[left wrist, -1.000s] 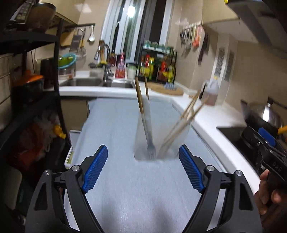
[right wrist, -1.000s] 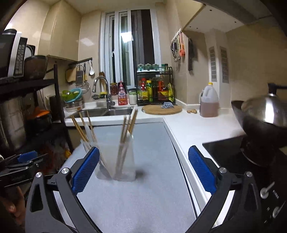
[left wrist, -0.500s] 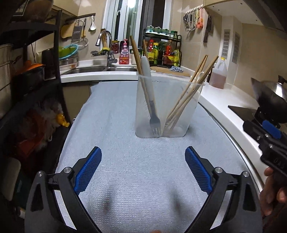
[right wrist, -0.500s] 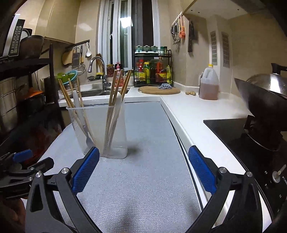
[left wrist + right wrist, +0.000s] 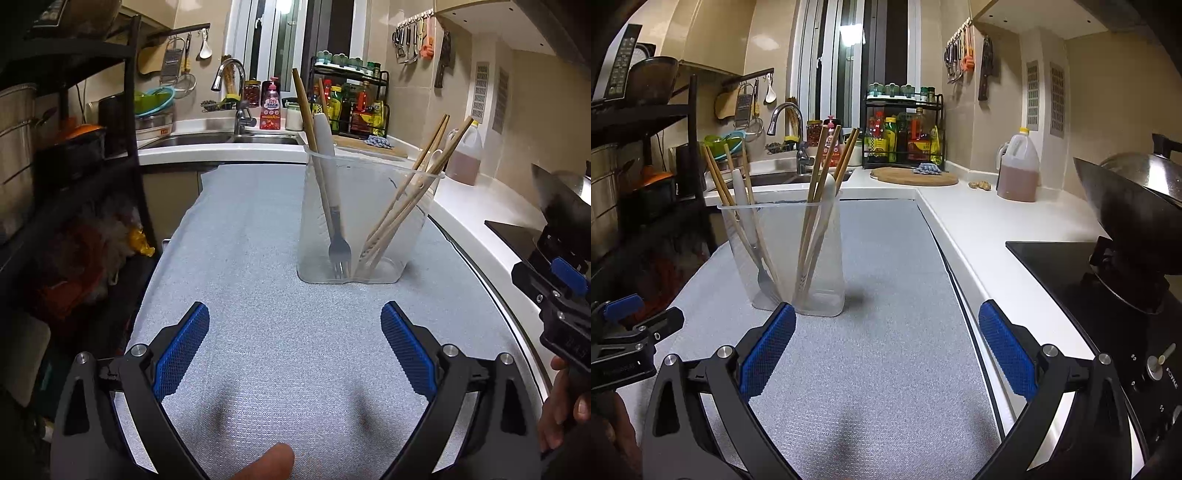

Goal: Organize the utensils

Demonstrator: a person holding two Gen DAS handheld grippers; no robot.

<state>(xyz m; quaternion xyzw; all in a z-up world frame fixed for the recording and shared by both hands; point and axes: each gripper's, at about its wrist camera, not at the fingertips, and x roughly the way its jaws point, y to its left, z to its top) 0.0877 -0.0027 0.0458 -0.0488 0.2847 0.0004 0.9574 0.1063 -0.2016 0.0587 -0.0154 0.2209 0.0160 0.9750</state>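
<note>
A clear plastic holder stands upright on the grey mat, ahead of both claws and touching neither. Inside it, a fork with a white handle leans with some chopsticks on the left side, and more chopsticks lean to the right. The left gripper hangs low over the mat with its blue pads spread wide and nothing between them; bare mat lies between it and the holder. The right gripper is also spread wide and holds nothing, its left pad just in front of the holder's base. To the right the mat ends at a dark seam against the white counter; its left edge drops off beside a black shelf rack. The left view shows that drop and the sink behind. The right view alone shows the black stove top, the wok, an oil jug and a round wooden board.
</note>
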